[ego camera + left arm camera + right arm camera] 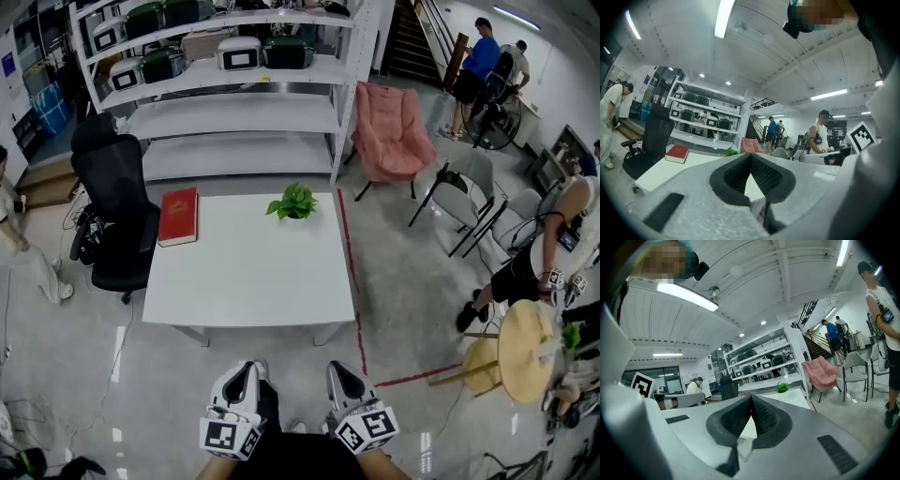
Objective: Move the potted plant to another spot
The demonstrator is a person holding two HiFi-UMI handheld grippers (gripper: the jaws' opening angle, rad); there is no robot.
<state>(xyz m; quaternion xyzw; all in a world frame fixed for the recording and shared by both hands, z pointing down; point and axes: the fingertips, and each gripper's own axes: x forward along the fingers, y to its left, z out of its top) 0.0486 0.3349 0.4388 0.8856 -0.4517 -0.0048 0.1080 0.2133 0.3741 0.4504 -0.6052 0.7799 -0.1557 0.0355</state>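
A small green potted plant (293, 203) stands near the far edge of the white table (253, 281), right of centre. It also shows small and distant in the left gripper view as the plant (731, 152) and in the right gripper view as the plant (782, 388). My left gripper (246, 371) and right gripper (339, 372) hover side by side in front of the table's near edge, well short of the plant. Both have their jaws pressed together with nothing between them, as the left gripper (751, 157) and right gripper (751, 398) show.
A red book (178, 217) lies at the table's far left corner. A black office chair (120, 217) stands left of the table, white shelving (234, 84) behind it, a pink chair (391, 131) at back right. People and a round wooden stool (525, 349) are at the right.
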